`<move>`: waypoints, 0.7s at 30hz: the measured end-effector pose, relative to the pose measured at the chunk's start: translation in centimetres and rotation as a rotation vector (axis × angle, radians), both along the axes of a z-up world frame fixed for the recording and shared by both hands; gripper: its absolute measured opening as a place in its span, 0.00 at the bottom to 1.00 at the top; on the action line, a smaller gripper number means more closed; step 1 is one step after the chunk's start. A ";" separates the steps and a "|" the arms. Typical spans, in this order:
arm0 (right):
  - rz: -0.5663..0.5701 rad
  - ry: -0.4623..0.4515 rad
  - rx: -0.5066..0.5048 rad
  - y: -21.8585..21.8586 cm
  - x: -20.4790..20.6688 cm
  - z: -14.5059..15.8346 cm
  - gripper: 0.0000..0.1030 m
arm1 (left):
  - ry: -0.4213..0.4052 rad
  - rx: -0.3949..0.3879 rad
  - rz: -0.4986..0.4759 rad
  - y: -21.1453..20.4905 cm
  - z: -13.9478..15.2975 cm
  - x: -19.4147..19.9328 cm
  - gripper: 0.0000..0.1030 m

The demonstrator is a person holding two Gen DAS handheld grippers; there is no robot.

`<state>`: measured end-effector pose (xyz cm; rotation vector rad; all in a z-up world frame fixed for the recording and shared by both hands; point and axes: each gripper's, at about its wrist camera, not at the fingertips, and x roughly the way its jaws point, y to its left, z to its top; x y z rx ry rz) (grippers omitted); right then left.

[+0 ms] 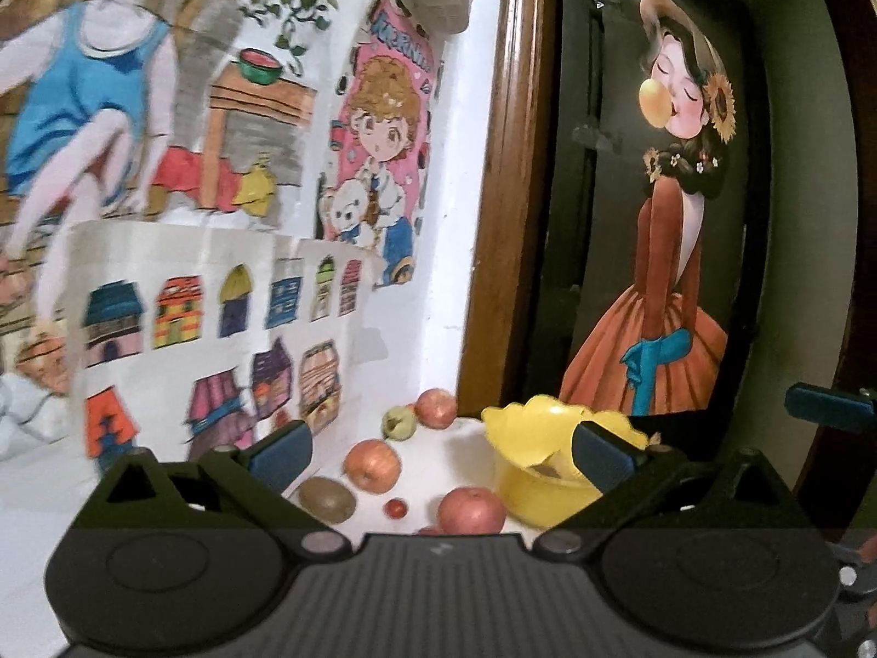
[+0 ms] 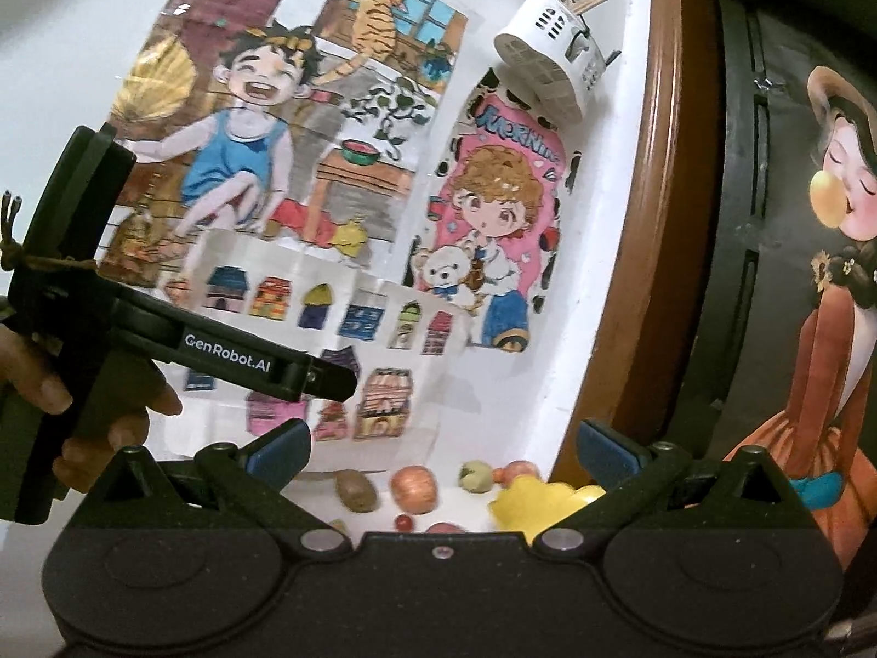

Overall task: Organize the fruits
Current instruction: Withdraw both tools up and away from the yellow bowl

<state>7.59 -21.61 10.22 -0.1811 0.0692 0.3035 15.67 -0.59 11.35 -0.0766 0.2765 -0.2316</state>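
Brown and fuzzy, an oval kiwi [image 1: 325, 499] lies leftmost on the white tabletop [image 1: 471, 438]. Rightward come a pale red apple [image 1: 372, 464], a tiny red cherry-like fruit [image 1: 395, 508], a green apple [image 1: 398, 422], two more red apples [image 1: 436, 407] [image 1: 471, 510], then the yellow scalloped plastic bowl [image 1: 542, 466], which stands near the table's wooden edge. My left gripper [image 1: 441, 452] and right gripper [image 2: 441, 452] both gape wide, empty, above the fruit. Round fruit could roll away if nudged; a clumsy drop might tip the bowl.

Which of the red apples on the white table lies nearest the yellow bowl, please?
The red apple at the front, touching the yellow scalloped plastic bowl; the other two apples lie apart from it.
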 end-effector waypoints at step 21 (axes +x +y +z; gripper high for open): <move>0.108 0.296 -0.052 4.6 -2.8 -7.3 0.99 | 0.203 0.108 0.031 6.3 -8.2 -6.0 1.00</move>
